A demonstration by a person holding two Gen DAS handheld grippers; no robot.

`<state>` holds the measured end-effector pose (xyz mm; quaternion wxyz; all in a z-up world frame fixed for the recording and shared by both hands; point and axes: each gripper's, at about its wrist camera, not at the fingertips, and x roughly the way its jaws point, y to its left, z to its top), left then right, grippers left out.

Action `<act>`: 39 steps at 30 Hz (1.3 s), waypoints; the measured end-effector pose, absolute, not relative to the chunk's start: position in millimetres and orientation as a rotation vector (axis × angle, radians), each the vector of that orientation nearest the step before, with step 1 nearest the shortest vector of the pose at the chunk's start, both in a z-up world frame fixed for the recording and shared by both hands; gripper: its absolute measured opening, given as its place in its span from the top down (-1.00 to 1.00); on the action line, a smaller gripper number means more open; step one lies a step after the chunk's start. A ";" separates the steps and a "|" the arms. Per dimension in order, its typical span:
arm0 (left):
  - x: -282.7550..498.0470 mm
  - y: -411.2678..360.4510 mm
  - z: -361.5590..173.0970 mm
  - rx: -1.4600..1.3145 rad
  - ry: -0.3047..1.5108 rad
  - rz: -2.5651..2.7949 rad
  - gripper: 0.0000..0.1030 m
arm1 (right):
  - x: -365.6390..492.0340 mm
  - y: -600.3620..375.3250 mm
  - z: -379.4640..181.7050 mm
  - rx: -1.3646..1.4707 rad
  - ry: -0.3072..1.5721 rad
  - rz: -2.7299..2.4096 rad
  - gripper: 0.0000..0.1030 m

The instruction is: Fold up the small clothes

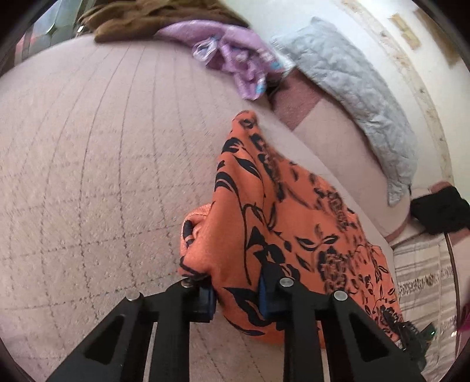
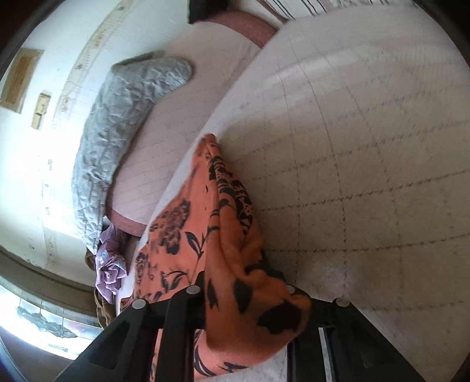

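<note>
An orange garment with a black flower print (image 1: 282, 211) lies stretched along the edge of a pale checked bedspread (image 1: 88, 161). In the left wrist view my left gripper (image 1: 236, 299) is shut on one end of it, with the cloth pinched between the blue pads. In the right wrist view the same garment (image 2: 205, 235) bunches up between the fingers of my right gripper (image 2: 245, 308), which is shut on the other end. A fold of cloth drapes over the right finger and hides its pad.
A crumpled purple cloth (image 1: 235, 55) and a brown cloth (image 1: 141, 17) lie at the far side of the bedspread. A grey quilted pillow (image 1: 352, 97) rests against the white wall. A black item (image 1: 440, 208) and striped fabric (image 1: 423, 282) sit at the right.
</note>
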<state>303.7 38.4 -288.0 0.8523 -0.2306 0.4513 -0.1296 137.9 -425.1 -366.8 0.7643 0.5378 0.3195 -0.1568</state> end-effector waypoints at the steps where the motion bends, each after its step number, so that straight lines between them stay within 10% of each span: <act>1: 299.8 39.3 -284.2 -0.471 0.943 -0.281 0.58 | 135.0 -424.5 -360.1 1.161 0.687 -0.337 0.62; 14: 159.8 73.4 -286.5 -0.376 1.019 -0.310 0.53 | 1.5 -393.1 -312.6 1.096 0.788 -0.305 0.63; 21: 125.9 100.1 -243.5 -0.242 0.975 -0.176 0.12 | -54.7 -404.7 -308.4 1.096 0.864 -0.455 -0.17; 28: 152.6 61.1 -195.7 0.043 0.767 -0.151 -0.11 | -7.8 -406.0 -255.5 0.849 0.814 -0.359 0.04; 39: 244.4 20.9 -289.4 0.163 0.964 -0.032 -0.18 | 144.8 -348.7 -333.1 0.850 1.058 -0.107 0.27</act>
